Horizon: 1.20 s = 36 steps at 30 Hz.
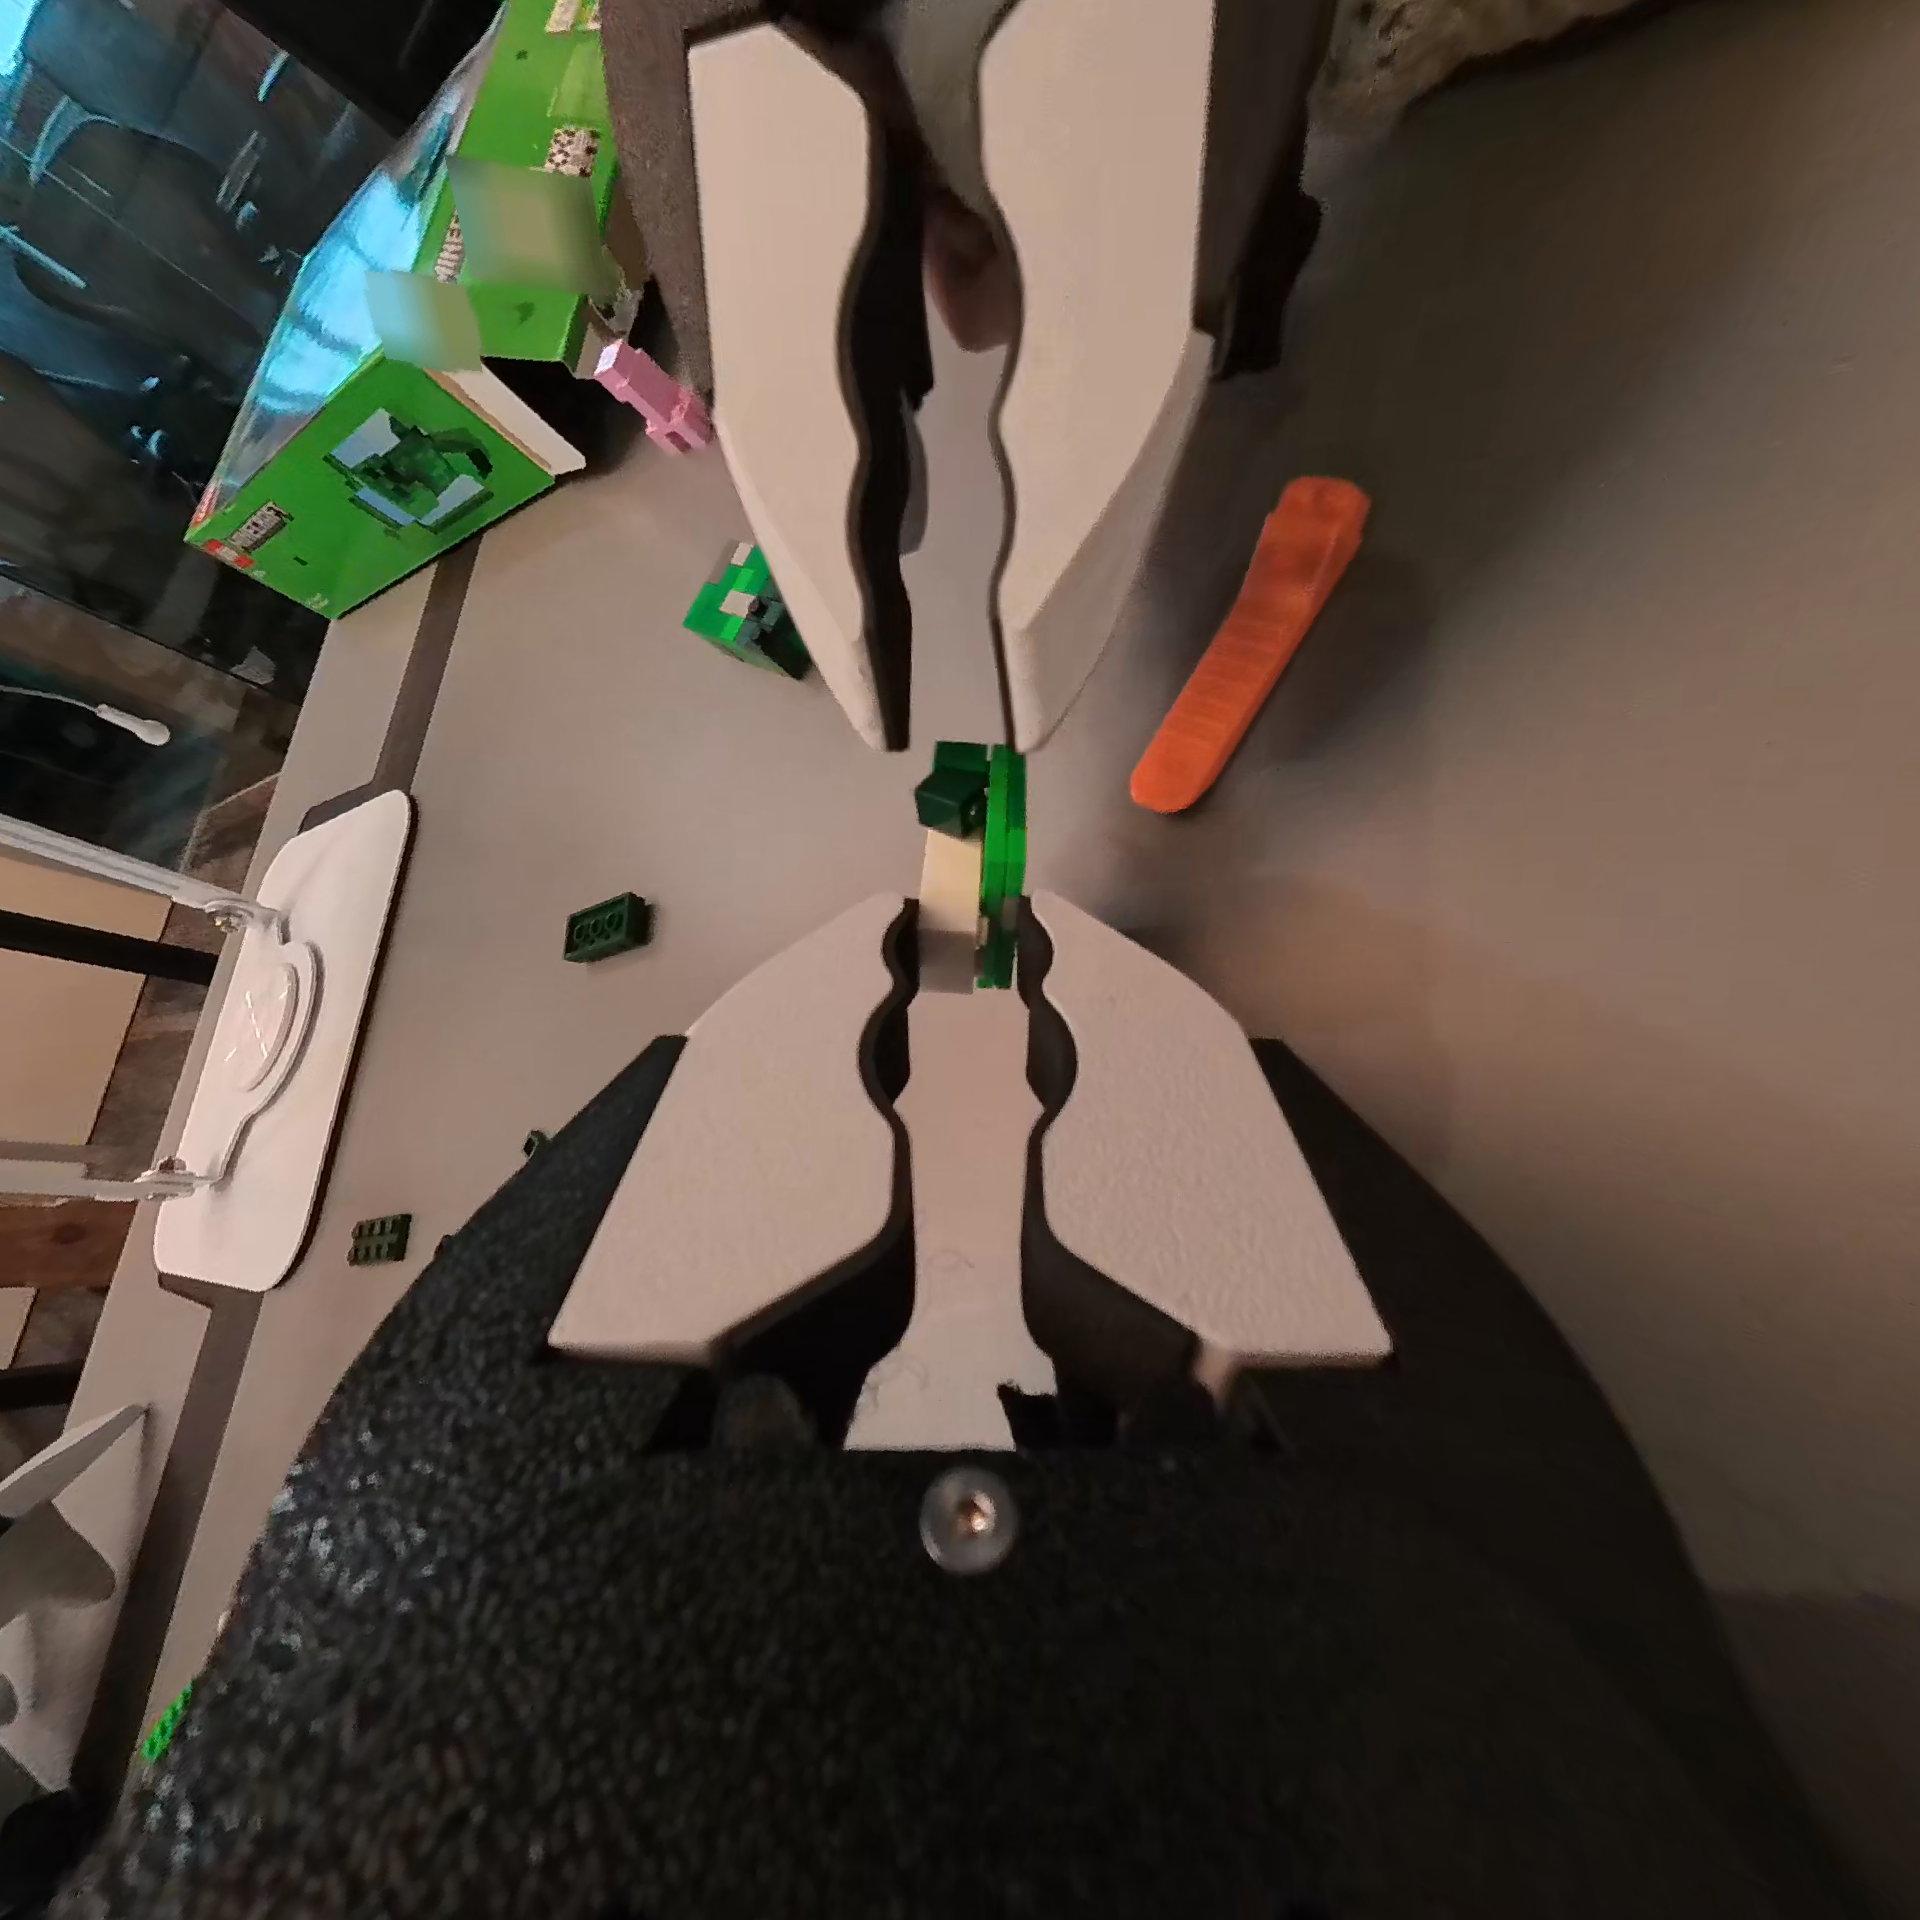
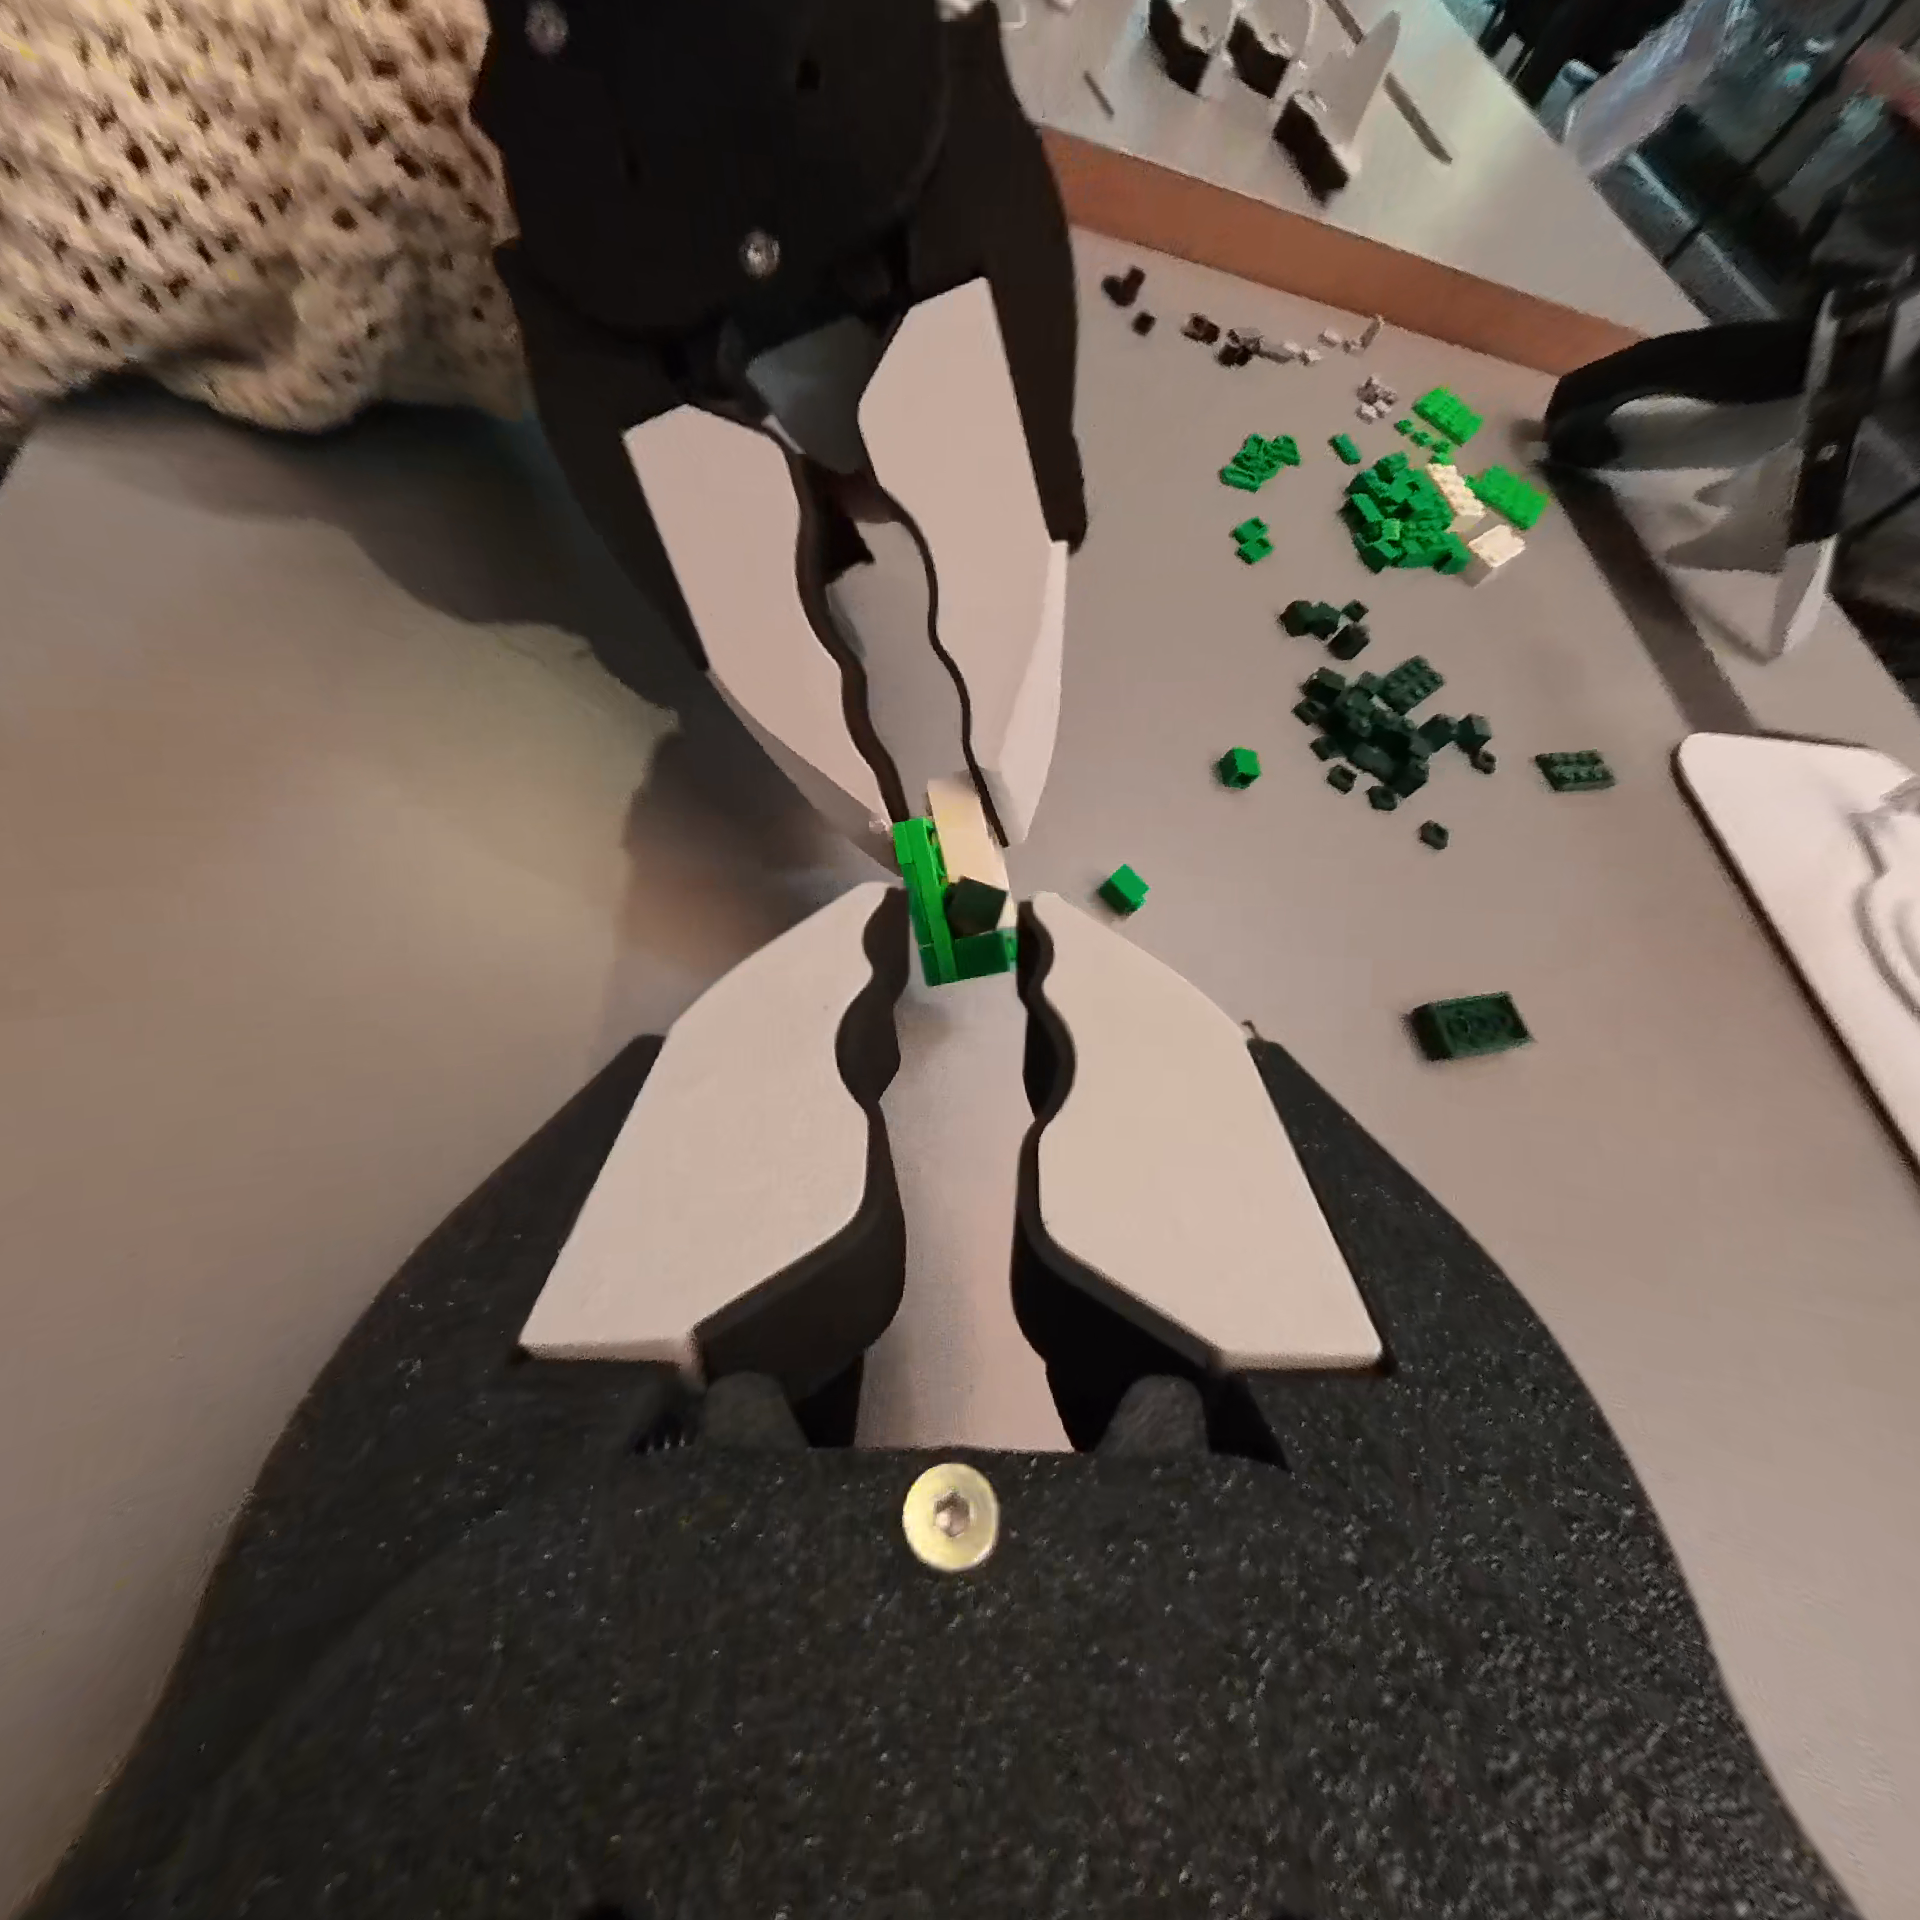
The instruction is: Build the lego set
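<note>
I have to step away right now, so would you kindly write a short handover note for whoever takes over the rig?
Left gripper: shut on the small assembly, at its white-brick end.
Right gripper: shut on the same assembly at its bright green end; both hold it above the table.
Done: a few green plates, a white brick and a dark green piece are joined. A green sub-build sits on the table.
Left: most of the set. Loose bright green bricks and dark green bricks lie to the right; orange brick separator nearby.

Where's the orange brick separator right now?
In the left wrist view, the orange brick separator lies on the grey table, right of the right gripper.
</note>
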Available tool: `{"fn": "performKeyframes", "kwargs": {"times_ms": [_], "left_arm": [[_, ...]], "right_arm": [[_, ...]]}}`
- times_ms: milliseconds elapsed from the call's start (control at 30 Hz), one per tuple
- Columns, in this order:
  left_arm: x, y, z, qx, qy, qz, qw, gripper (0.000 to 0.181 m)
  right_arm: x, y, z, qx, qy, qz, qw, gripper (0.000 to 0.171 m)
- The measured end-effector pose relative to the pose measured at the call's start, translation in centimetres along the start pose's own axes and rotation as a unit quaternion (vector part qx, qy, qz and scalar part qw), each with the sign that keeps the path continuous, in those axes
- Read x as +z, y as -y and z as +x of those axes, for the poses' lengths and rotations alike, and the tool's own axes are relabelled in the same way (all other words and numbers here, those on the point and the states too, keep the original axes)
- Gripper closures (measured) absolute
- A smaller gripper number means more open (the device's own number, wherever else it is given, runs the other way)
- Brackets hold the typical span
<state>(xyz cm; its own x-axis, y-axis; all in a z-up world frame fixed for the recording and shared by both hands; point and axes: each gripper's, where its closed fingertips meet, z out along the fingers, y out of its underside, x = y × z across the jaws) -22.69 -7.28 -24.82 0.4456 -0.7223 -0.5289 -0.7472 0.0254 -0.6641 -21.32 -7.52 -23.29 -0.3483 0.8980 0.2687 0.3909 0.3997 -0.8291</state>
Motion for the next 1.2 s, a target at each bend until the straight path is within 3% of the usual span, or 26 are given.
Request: {"fn": "performKeyframes", "kwargs": {"times_ms": [667,1200], "left_arm": [[-0.1,0.5,1.5,0.024,-0.037,0.005,0.999,0.163],[0.1,0.4,2.9,0.042,-0.07,-0.01,0.997,0.163]], "right_arm": [[0.4,-0.7,-1.1,0.017,0.04,-0.035,0.998,0.164],[0.2,-1.7,-2.4,-0.093,0.058,-0.134,0.985,0.169]]}}
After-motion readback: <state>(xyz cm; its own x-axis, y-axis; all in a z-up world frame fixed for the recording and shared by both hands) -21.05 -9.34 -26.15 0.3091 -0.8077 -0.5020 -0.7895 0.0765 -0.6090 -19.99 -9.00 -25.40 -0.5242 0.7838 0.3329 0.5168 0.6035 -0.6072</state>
